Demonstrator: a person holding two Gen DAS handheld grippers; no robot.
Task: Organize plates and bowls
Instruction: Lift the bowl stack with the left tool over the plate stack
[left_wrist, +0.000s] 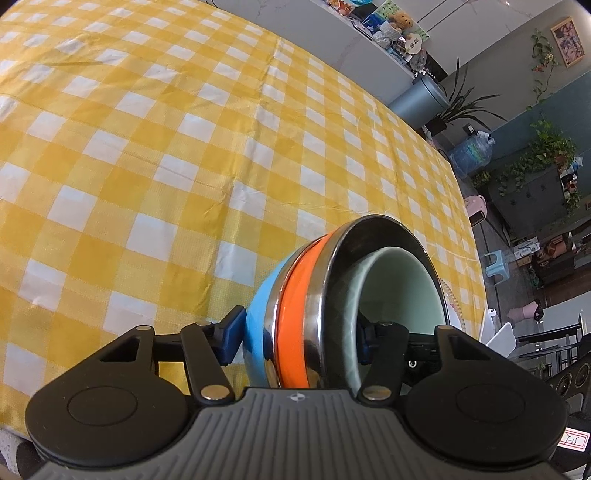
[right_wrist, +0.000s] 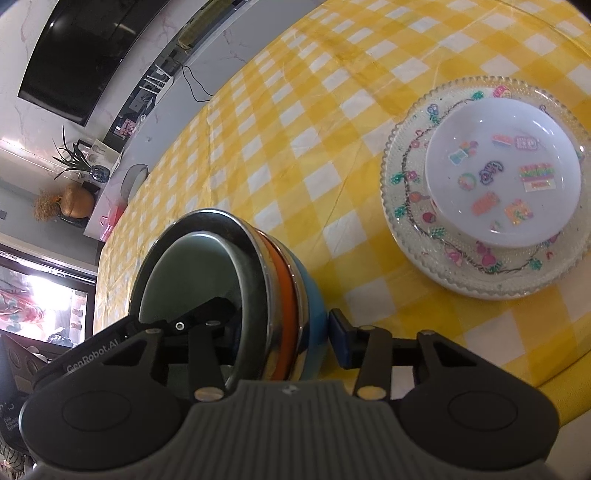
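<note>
Left wrist view shows a stack of bowls (left_wrist: 325, 306) sitting between the two fingers of the left tongs (left_wrist: 301, 338), near the bottom of the picture. The stack has a blue bowl (left_wrist: 262, 306) on the outside, then an orange bowl (left_wrist: 295, 302), a shiny metal bowl (left_wrist: 369, 236), and a pale green bowl (left_wrist: 402, 291) inside. One blue finger pad (left_wrist: 232, 338) is just beside the blue bowl on the left. The other pad sits inside the green bowl on the right. The left tongs are spread wide around the bowl walls, and I cannot tell if they are pinching them.

Right wrist view shows the same stack (right_wrist: 236, 288) between the fingers of the right tongs (right_wrist: 280, 325). One finger reaches inside the green bowl (right_wrist: 173, 280). The blue pad (right_wrist: 341, 341) on the right is just beside the blue bowl (right_wrist: 310, 295), with a small gap. These tongs are half spread and not pinching.

Far to the right, a white plate (right_wrist: 502, 173) with stickers lies on a clear glass plate (right_wrist: 410, 206). Everything rests on the table (right_wrist: 295, 129) with its yellow checked cloth.
</note>
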